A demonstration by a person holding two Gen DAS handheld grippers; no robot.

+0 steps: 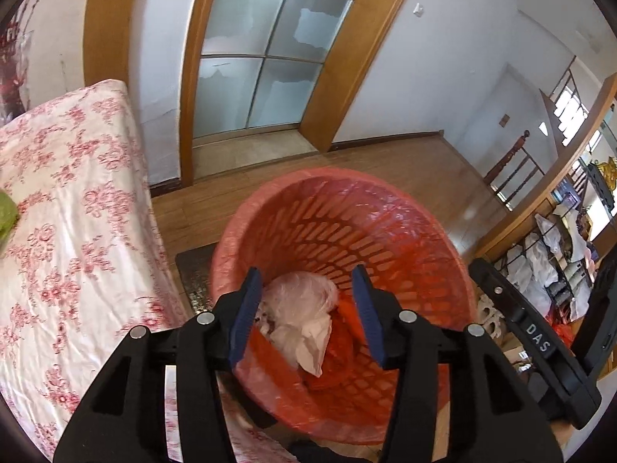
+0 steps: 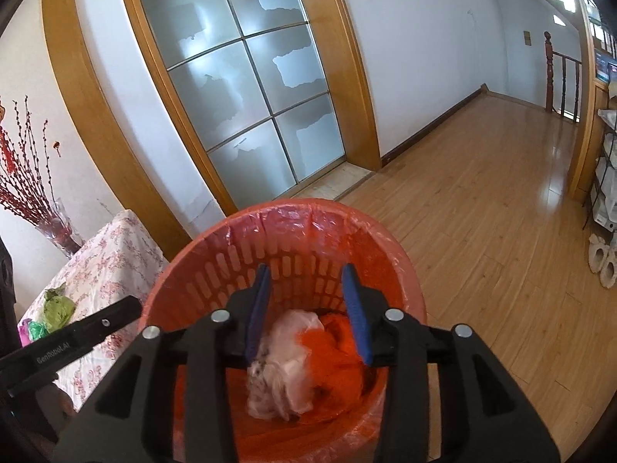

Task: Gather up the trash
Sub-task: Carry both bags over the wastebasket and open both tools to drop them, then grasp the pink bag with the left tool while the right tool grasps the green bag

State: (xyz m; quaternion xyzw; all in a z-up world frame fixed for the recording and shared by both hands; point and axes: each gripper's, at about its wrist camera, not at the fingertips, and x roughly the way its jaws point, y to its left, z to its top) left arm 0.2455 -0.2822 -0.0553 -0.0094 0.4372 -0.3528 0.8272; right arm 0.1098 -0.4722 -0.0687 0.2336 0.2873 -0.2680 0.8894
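An orange slotted trash basket (image 1: 331, 200) with a pinkish plastic liner stands on the wood floor beside the table; it also shows in the right wrist view (image 2: 293, 223). Inside lie a crumpled whitish plastic bag (image 1: 300, 308) (image 2: 281, 370) and orange scraps (image 2: 331, 359). My left gripper (image 1: 306, 281) is open and empty above the basket. My right gripper (image 2: 306, 279) is open and empty above the basket too. Green crumpled trash (image 2: 58, 306) and a pink scrap (image 2: 24, 332) lie on the floral tablecloth; a green edge shows in the left wrist view (image 1: 7, 212).
A table with a pink floral cloth (image 1: 69, 200) is left of the basket. A vase of red branches (image 2: 58, 231) stands at its far end. A frosted glass door (image 2: 239, 88) is behind. A wire rack with bags (image 1: 555, 258) and white slippers (image 2: 601, 258) are at the right.
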